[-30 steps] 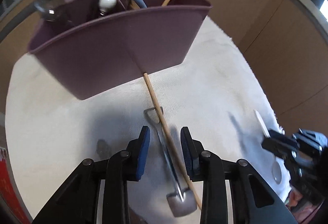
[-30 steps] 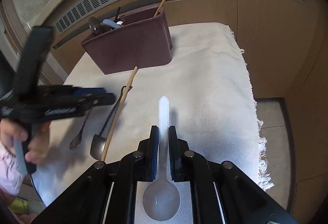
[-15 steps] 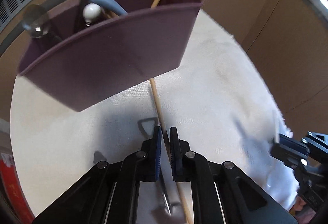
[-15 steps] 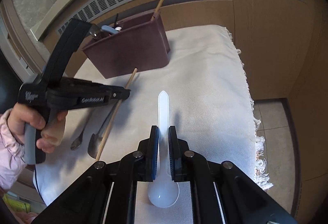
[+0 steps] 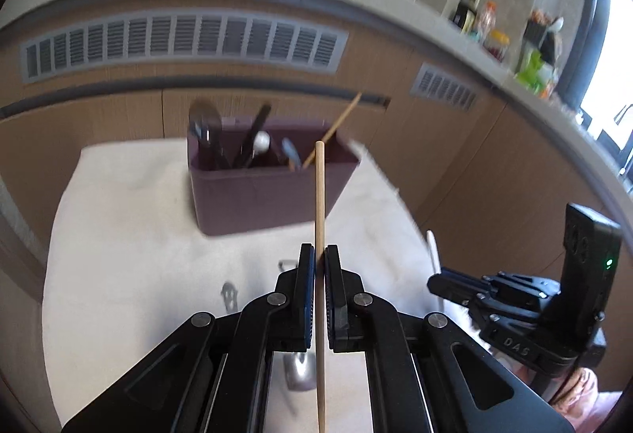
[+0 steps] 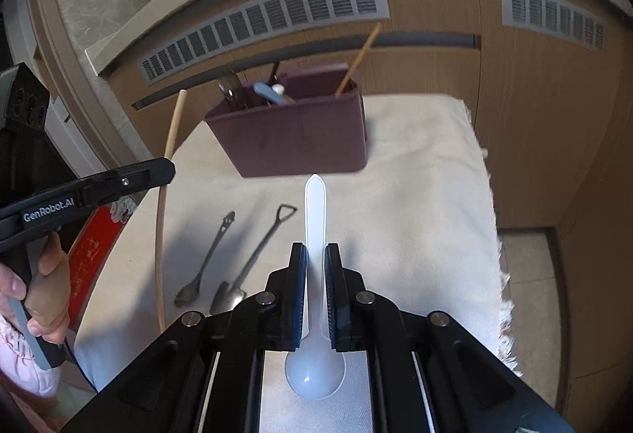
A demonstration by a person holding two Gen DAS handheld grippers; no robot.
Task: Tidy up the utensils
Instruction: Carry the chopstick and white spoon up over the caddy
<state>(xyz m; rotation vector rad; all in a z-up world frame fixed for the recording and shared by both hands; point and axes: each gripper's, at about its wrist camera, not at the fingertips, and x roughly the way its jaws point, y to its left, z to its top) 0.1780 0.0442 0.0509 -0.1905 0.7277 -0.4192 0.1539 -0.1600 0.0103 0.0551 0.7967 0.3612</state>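
My left gripper point(image 5: 319, 259) is shut on a wooden chopstick point(image 5: 319, 203) and holds it lifted, tip toward the maroon utensil holder point(image 5: 269, 191). In the right wrist view the same chopstick point(image 6: 163, 195) hangs upright at the left. My right gripper point(image 6: 315, 255) is shut on a white plastic spoon point(image 6: 315, 219), handle pointing at the holder point(image 6: 300, 144), raised over the cloth. The holder contains several utensils and another chopstick point(image 6: 358, 61). Two metal spoons lie on the cloth: a small one point(image 6: 205, 263) and a shovel-shaped one point(image 6: 253, 259).
A cream cloth point(image 6: 415, 195) covers the table, with a fringed edge on the right. Wooden cabinet fronts with vents point(image 6: 261, 21) stand behind. The right gripper body point(image 5: 526, 306) shows at the right of the left wrist view.
My left gripper closed on the chopstick and lifted it off the cloth, pulling back from the holder. My right gripper rose with the white spoon.
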